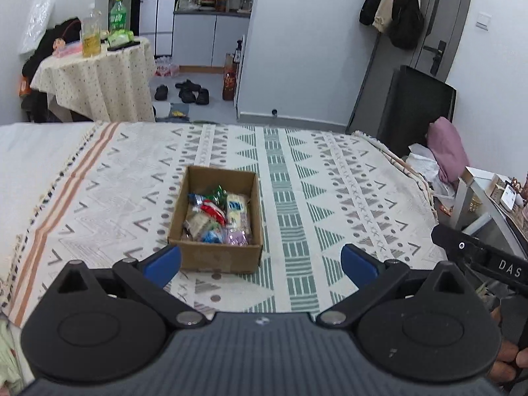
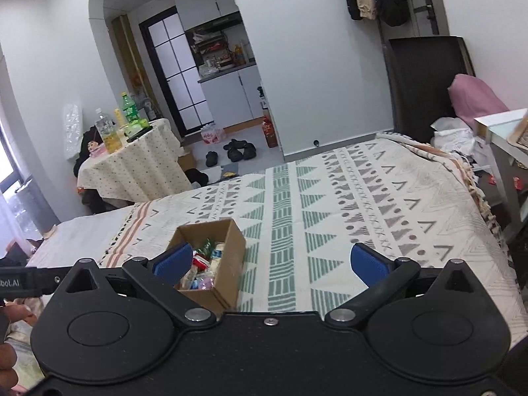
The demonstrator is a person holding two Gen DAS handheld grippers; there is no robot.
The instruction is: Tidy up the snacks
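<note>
A cardboard box (image 1: 216,217) sits open-topped on a bed covered by a patterned blanket (image 1: 330,198), near the blanket's middle. Inside lie assorted wrapped snacks (image 1: 217,217), piled loosely. The left claw (image 1: 260,265) is spread wide and empty, hovering just short of the box's near wall. The right claw (image 2: 270,265) is likewise wide and empty, the box showing beside its left finger.

bedspread (image 1: 313,178) patterned | side table (image 1: 95,76) with bottles (image 1: 117,15) | shoes (image 1: 188,92) on floor
</note>
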